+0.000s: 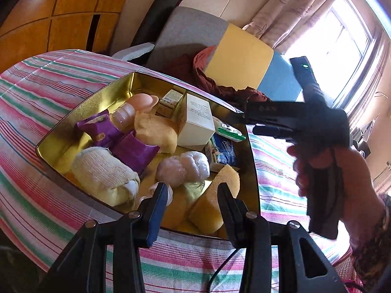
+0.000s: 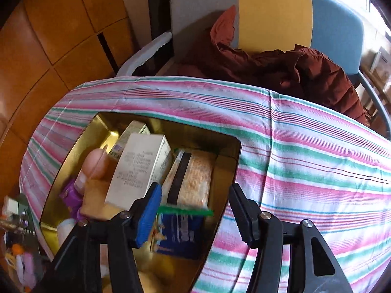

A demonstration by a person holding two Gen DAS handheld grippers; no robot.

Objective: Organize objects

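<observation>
Left wrist view looks down over the left gripper (image 1: 193, 193), whose jaws stand apart with nothing between them, hovering above the near edge of a gold tin (image 1: 117, 83) that sits on a striped tablecloth (image 1: 44, 88); inside the tin, a rolled cream cloth (image 1: 102, 173) lies at the near left corner, two purple packets (image 1: 117, 139) lie beside it toward the middle, a white box (image 1: 195, 119) stands upright near the far right wall, a clear bottle with a peach cap (image 1: 134, 107) lies toward the far side, two pale wrapped balls (image 1: 183, 166) rest near the middle, and a yellow sponge (image 1: 220, 195) leans at the near right corner; a blue tissue pack (image 1: 222, 151) lies against the right wall under a white packet with a green strip (image 1: 229, 131). Right wrist view shows the right gripper (image 2: 195, 207) released, its jaws parted over the tin's right end, the green strip lying loose between them without either pad pressing it; a person's hand (image 1: 325, 168) holds this gripper's handle beyond the tin's right edge; a rust-coloured jacket (image 2: 281, 68) lies on the chair behind the table.
</observation>
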